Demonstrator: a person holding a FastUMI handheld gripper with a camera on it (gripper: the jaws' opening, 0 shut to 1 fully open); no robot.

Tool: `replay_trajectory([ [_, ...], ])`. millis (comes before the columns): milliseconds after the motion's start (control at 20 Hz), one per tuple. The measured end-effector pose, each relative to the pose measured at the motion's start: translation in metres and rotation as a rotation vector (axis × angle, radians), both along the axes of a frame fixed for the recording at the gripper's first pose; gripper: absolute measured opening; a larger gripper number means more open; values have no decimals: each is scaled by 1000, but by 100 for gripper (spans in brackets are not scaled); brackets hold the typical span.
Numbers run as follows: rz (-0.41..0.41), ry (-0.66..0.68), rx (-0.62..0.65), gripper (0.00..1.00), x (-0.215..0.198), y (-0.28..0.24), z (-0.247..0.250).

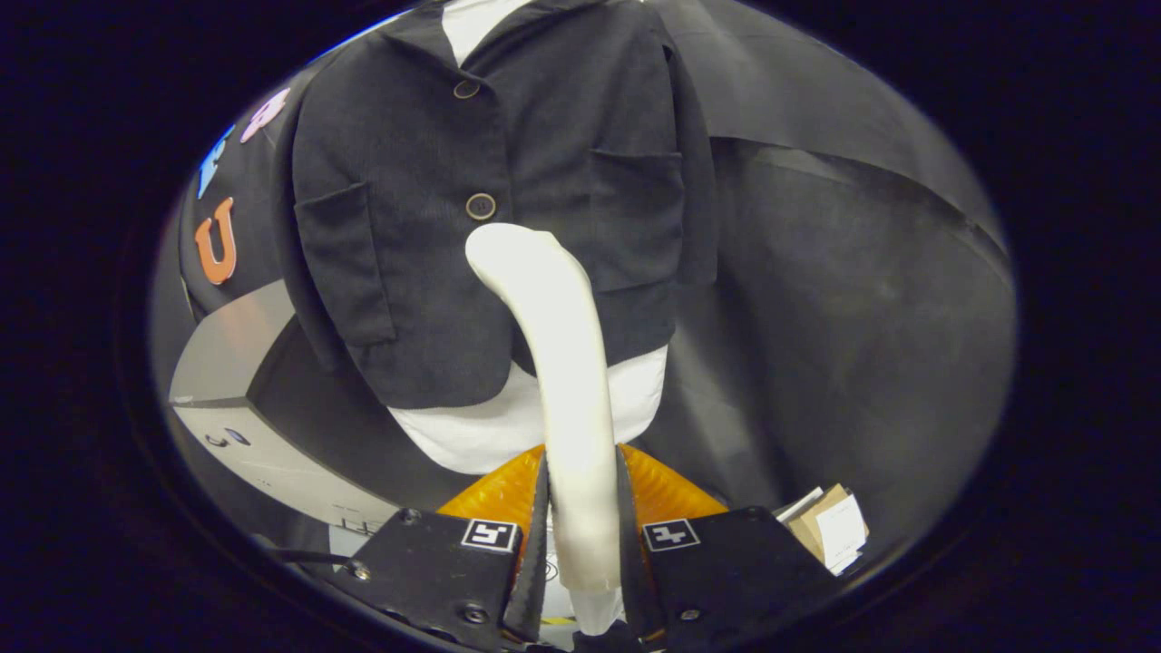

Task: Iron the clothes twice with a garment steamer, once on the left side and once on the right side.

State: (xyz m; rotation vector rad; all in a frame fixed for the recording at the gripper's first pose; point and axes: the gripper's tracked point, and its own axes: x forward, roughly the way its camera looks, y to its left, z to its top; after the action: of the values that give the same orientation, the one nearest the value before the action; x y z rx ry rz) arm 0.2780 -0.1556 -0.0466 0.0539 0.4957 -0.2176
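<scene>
A dark corduroy jacket with two buttons and patch pockets hangs on a white mannequin torso straight ahead. My gripper is shut on the handle of a white garment steamer. The steamer runs up between the fingers, and its curved head lies over the jacket's front just below the lower button, near the middle. Whether the head touches the cloth I cannot tell.
A black cloth wall stands behind and to the right of the jacket. A grey table edge lies low on the left. A cardboard box with white paper sits low on the right. An orange object shows behind the fingers.
</scene>
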Motion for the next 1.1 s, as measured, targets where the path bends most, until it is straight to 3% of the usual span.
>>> replay_trajectory([
  [800,105,-6,86,37,3,-20,-29],
  [1100,73,-28,115,37,-61,-4,-47],
])
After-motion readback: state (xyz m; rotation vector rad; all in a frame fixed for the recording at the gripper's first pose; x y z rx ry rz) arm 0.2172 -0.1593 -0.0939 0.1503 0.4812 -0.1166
